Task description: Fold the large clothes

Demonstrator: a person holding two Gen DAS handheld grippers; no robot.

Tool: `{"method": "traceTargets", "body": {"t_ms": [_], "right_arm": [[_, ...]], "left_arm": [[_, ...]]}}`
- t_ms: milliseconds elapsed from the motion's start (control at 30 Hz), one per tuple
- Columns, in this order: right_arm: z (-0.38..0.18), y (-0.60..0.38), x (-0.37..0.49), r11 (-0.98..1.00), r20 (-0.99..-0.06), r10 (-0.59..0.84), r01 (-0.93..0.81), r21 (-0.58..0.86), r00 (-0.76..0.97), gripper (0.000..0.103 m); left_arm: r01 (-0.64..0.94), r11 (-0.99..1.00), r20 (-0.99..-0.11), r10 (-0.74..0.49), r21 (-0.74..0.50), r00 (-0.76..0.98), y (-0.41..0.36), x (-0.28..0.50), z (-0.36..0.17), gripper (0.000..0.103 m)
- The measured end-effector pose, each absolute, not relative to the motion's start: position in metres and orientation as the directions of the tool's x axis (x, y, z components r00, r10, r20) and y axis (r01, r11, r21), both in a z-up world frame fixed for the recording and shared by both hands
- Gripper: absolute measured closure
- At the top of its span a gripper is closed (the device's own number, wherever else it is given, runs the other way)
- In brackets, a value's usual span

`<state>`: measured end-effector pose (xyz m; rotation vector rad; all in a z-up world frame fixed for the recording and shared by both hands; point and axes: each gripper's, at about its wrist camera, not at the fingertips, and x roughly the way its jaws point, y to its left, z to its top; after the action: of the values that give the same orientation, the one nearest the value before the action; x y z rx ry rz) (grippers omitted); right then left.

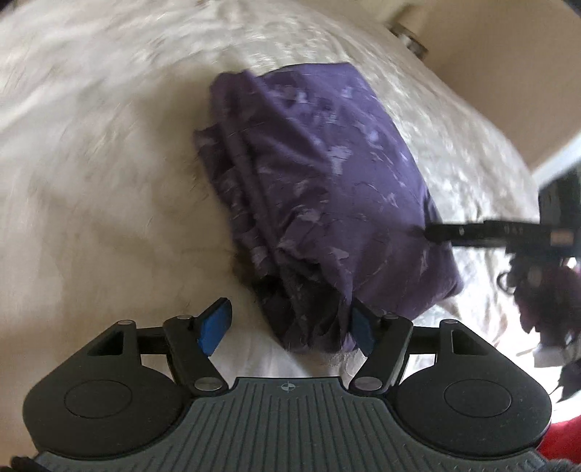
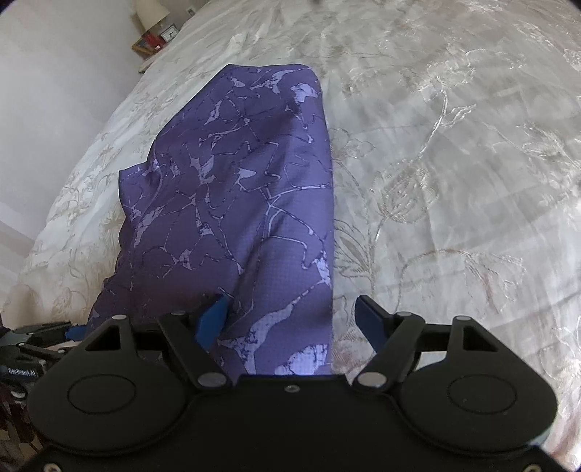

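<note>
A purple garment with a pale cracked pattern lies folded into a long bundle on the white embroidered bedspread. My left gripper is open, its blue pads either side of the garment's near bunched end. In the right wrist view the garment stretches away from me. My right gripper is open over its near right edge, with cloth lying between the fingers. The right gripper's black fingers show in the left wrist view at the garment's right side.
The bedspread fills most of both views. A nightstand with a lamp, clock and books stands beyond the bed's far left corner. A wall and a metal fitting lie past the bed edge. Something red sits at the lower right.
</note>
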<state>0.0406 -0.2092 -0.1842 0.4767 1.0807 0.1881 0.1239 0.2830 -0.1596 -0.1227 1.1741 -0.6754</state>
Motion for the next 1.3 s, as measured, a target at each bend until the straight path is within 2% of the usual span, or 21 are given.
{"method": "traceTargets", "body": {"t_ms": [233, 367, 500, 567, 600, 700, 767, 833, 967, 1100, 1300], "right_arm": [[-0.178, -0.211, 0.031, 0.889, -0.805, 0.349, 0.102, 0.447, 0.480, 0.026], [-0.178, -0.222, 0.019, 0.877, -0.806, 0.332, 0.155, 0.456, 0.491, 0.026], [-0.163, -0.224, 0.008, 0.901, -0.808, 0.294, 0.135, 0.413, 0.510, 0.025], [-0.153, -0.222, 0.003, 0.919, -0.802, 0.278, 0.097, 0.382, 0.528, 0.024], [-0.148, -0.221, 0.000, 0.925, -0.797, 0.272, 0.082, 0.371, 0.538, 0.021], [-0.132, -0.216, -0.012, 0.937, -0.771, 0.259, 0.041, 0.346, 0.582, 0.006], [-0.120, -0.213, -0.019, 0.944, -0.750, 0.250, 0.016, 0.328, 0.612, 0.001], [-0.107, -0.209, -0.028, 0.957, -0.735, 0.230, -0.011, 0.290, 0.638, 0.001], [-0.083, -0.207, -0.043, 0.974, -0.698, 0.186, -0.037, 0.223, 0.692, 0.001], [-0.060, -0.213, -0.057, 0.973, -0.674, 0.170, -0.016, 0.228, 0.719, 0.001], [-0.036, -0.219, -0.081, 0.965, -0.654, 0.177, -0.001, 0.261, 0.736, 0.001]], "left_arm": [[0.307, 0.822, -0.796, -0.554, -0.479, 0.242, 0.307, 0.125, -0.159, 0.037], [0.189, 0.883, -0.828, -0.468, -0.429, 0.308, 0.330, 0.121, -0.158, 0.039], [0.178, 0.920, -0.824, -0.391, -0.348, 0.410, 0.337, 0.113, -0.136, 0.039], [0.178, 0.926, -0.804, -0.377, -0.333, 0.459, 0.333, 0.108, -0.121, 0.037], [0.178, 0.929, -0.795, -0.370, -0.325, 0.480, 0.329, 0.105, -0.114, 0.036], [0.196, 0.940, -0.774, -0.341, -0.279, 0.534, 0.307, 0.096, -0.092, 0.017], [0.213, 0.947, -0.754, -0.321, -0.241, 0.574, 0.288, 0.087, -0.079, 0.009], [0.221, 0.953, -0.737, -0.300, -0.206, 0.606, 0.269, 0.077, -0.066, 0.005], [0.239, 0.965, -0.723, -0.239, -0.105, 0.649, 0.233, 0.057, -0.041, 0.004], [0.197, 0.980, -0.738, -0.151, -0.025, 0.658, 0.208, 0.041, -0.016, 0.006], [0.124, 0.989, -0.696, -0.037, 0.075, 0.717, 0.185, 0.011, 0.013, 0.007]]}}
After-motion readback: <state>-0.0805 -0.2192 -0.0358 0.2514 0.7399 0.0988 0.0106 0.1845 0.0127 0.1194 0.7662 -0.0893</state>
